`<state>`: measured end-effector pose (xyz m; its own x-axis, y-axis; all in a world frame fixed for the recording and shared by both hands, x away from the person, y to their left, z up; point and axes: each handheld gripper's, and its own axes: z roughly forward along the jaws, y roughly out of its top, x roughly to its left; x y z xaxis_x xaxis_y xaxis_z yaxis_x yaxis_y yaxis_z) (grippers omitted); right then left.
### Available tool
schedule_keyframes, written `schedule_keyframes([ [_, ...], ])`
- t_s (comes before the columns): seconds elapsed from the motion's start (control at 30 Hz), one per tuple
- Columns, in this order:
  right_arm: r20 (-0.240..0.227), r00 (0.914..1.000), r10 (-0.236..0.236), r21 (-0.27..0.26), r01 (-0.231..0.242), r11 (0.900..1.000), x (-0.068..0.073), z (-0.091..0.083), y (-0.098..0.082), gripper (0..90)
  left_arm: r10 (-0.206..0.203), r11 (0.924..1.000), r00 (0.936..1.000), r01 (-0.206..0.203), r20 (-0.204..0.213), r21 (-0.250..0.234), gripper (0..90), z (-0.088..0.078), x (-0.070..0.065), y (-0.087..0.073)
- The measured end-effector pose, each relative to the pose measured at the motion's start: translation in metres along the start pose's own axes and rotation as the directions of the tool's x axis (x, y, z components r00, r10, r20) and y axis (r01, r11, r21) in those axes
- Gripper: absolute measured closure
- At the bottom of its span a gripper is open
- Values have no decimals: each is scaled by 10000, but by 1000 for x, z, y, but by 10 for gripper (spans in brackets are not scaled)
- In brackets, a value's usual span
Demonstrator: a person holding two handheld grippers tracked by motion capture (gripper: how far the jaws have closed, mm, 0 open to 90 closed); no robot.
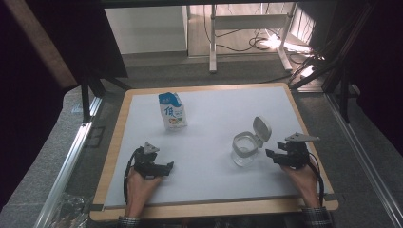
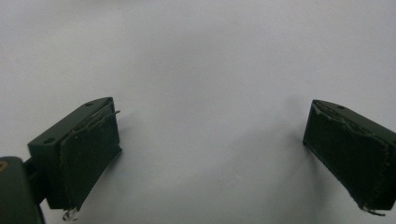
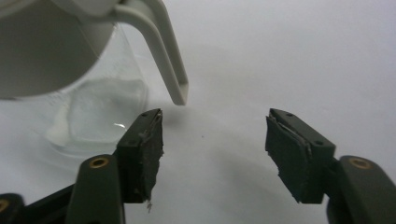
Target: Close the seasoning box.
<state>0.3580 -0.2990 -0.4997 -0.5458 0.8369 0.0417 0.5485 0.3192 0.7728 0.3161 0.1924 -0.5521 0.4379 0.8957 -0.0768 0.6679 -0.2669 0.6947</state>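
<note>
the work in hand appeared to be the filling of a clear glass jar (image 1: 245,151), which stood on the right half of the white counter (image 1: 209,190) with its hinged lid (image 1: 262,128) flipped up and back on the far right side. the right claw (image 1: 270,153) was seen just to the right of the jar, low over the counter, its jaws parted with nothing between them; in the right gripper view the jar (image 3: 93,107) lay just beyond the left jaw, apart from it, with the pale latch arm (image 3: 163,51) of the lid hanging down above the gap. the opening step was judged to be finished, the jar being released and left open. the left claw (image 1: 170,166) was held at the near left of the counter, jaws spread wide over bare surface and gripping nothing. a blue and white pouch (image 1: 172,110) stood upright at the far left, well apart from both claws and untouched. the next move was judged to call for the pouch to be taken, most likely by the left claw, and carried to the open mouth of the jar, while the jar was steadied from the right so that it would not be tipped.
</note>
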Motion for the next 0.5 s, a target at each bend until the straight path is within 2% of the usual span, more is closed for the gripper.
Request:
schedule_keyframes([
  [0.17,94,9999,-41,56,40,10000,-1,4,-8,333,-62,10000,9998,61,177,40,46,-2,3,3],
  [0.5,301,9990,-323,641,303,9975,2,16,-17,303,117,9997,9986,-106,519,-215,46,-10,9,11],
])
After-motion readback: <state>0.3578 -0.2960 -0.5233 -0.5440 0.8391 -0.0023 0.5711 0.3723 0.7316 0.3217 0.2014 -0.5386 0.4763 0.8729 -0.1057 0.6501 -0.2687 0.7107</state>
